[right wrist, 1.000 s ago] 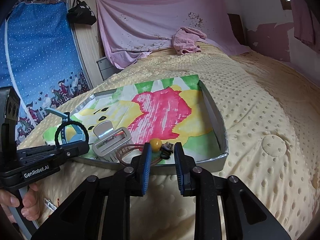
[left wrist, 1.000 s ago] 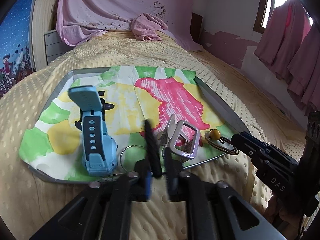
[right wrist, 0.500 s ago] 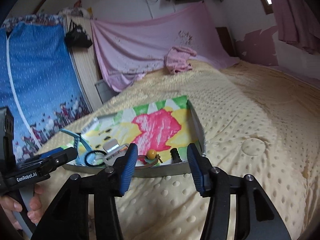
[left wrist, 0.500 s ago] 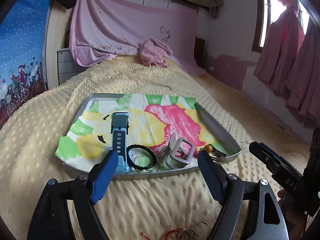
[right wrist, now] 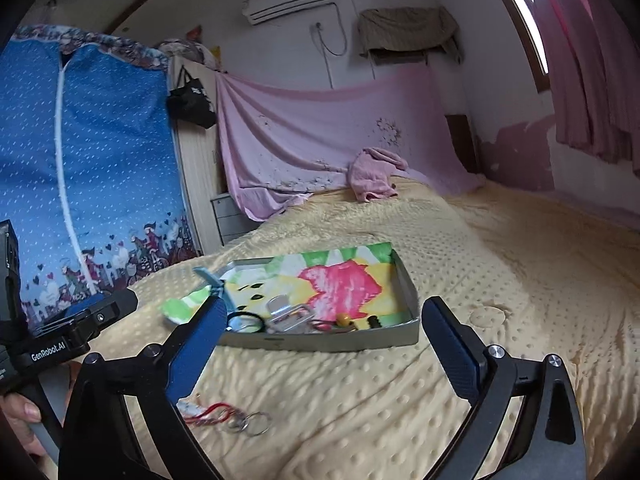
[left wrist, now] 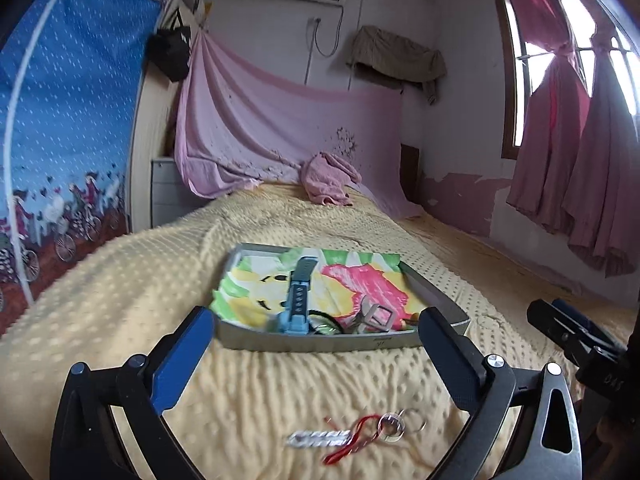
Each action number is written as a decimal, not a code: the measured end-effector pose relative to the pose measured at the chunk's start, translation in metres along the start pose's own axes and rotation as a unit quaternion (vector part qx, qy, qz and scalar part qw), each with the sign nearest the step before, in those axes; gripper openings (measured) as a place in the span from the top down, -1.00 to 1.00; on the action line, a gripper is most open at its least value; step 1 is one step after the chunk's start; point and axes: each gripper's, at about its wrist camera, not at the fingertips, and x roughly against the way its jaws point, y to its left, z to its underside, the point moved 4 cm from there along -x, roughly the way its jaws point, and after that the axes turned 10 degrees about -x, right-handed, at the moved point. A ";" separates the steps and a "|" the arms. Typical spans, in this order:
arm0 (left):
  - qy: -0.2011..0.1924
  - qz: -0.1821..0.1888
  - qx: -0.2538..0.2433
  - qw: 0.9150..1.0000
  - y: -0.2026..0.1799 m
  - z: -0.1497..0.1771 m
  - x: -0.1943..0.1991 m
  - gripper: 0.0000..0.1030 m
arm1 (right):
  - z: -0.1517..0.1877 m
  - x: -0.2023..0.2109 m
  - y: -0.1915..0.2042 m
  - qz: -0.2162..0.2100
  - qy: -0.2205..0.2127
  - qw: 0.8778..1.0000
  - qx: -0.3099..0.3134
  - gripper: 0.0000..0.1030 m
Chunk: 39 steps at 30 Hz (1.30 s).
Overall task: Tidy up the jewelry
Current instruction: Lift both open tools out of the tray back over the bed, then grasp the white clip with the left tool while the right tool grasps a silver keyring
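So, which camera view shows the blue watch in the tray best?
The left wrist view. There the blue watch lies near the middle of the tray, with its strap and holes seen lengthwise. In the right wrist view only its strap rises at the tray's left edge; a blue finger hides the rest.

My feeds show soft daylight from the window (left wrist: 576, 60) at upper right, glaring white behind the curtains (left wrist: 568, 168). Shadows stay faint on the bedspread (left wrist: 304, 400). Fisheye bends both views with black corners. Motion blur smears the nearer textures.
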 end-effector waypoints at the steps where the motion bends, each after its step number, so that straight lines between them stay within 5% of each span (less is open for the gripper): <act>1: -0.003 -0.002 -0.001 1.000 0.002 0.002 0.005 -1.00 | 0.002 0.006 0.006 -0.003 -0.003 1.000 0.005 -0.97; 19: -0.022 -0.023 -0.002 0.999 0.031 0.040 0.076 -1.00 | 0.045 0.069 0.050 -0.017 0.005 0.999 0.040 -0.97; 39: 0.022 -0.019 0.012 0.999 0.046 0.058 0.057 -1.00 | 0.049 0.051 0.042 0.010 0.026 0.998 0.061 -0.97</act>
